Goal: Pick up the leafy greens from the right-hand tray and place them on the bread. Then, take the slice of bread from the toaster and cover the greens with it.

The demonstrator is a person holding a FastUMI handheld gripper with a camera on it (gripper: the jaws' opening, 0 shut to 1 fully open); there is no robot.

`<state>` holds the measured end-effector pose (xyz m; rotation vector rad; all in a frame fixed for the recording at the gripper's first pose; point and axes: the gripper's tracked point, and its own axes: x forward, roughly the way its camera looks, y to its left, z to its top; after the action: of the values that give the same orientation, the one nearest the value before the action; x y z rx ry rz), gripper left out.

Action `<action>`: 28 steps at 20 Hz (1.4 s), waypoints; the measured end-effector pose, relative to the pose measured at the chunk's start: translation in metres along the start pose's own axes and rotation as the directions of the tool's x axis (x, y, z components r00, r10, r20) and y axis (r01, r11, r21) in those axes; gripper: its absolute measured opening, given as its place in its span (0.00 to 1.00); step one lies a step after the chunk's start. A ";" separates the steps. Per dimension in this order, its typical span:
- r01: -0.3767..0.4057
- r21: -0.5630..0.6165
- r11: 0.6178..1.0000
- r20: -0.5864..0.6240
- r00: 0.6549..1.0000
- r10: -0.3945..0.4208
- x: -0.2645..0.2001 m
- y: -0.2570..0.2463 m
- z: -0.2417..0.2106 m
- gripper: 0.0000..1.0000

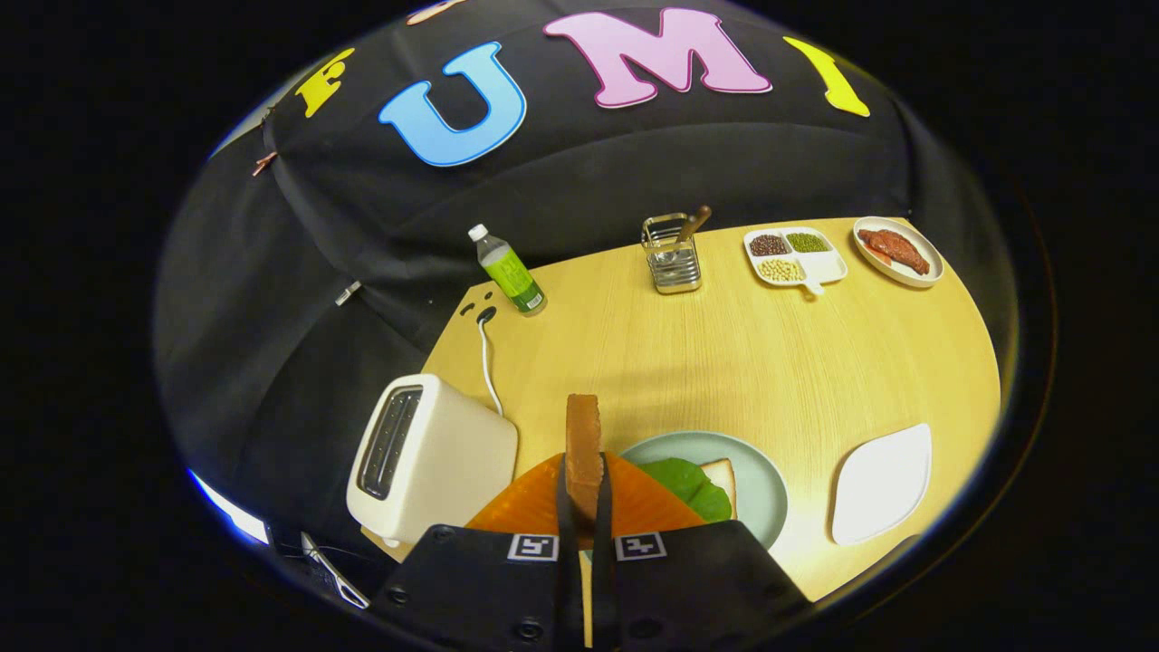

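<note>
Black cloth hangs behind your pale wooden table [770, 362], which carries everything you are working with. Farthest left, at the table's near corner, you have the white toaster [433, 460], its slot facing up and showing no bread inside, with a white cord [487, 362] running from behind it toward the table's back edge. Beyond the cord a plastic bottle [508, 269] with a green label stands near that edge.

Straight ahead, your gripper [584, 507] is pinching a slice of bread [584, 448] on edge: the brown crust points up and away from you, and both fingers [566, 507] press against its flat sides. Under the slice and just beyond the fingers sits a pale green plate [761, 480], partly covered by the orange parts of the gripper. On that plate the leafy greens [690, 487] lie on top of another bread slice [722, 475], whose corner shows just to the right of the leaf.

Further back, a wire utensil holder [675, 254] stands with a brown handle sticking out. To the right of the plate you have an empty white tray [883, 484] near the table's front edge. At the far right end, a divided dish [795, 256] holds dark, green and pale beans in separate compartments, and beside it a small plate [898, 251] carries reddish food.
</note>
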<state>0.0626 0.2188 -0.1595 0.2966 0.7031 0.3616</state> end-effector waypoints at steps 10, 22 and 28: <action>0.063 0.045 0.997 -0.117 0.991 -0.058 0.018 -0.057 -0.040 0.14; 0.131 -0.206 0.970 -0.126 0.979 -0.159 0.011 -0.115 -0.055 0.98; 0.095 -0.321 0.942 0.030 0.995 -0.090 -0.035 -0.104 -0.017 0.99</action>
<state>0.0496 0.1130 -0.1912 -0.0445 0.6291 0.3778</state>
